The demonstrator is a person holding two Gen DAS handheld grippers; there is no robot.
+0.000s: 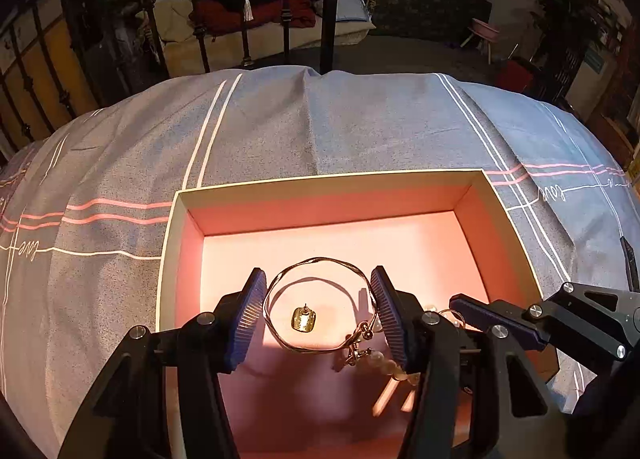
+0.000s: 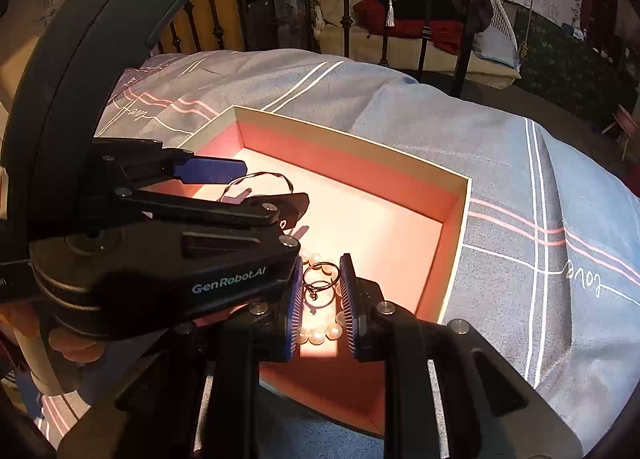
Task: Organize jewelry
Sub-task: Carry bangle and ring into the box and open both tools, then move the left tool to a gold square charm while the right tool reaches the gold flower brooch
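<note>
Hovering inside a pink-lined box on the bed, the left hand-held gripper pinches a thin wavy gold bangle between its pads; the right hand-held gripper clamps a small ring above a pearl bracelet.

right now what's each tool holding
left tool: shut on the bangle, over the box
right tool: shut on a small ring
</note>
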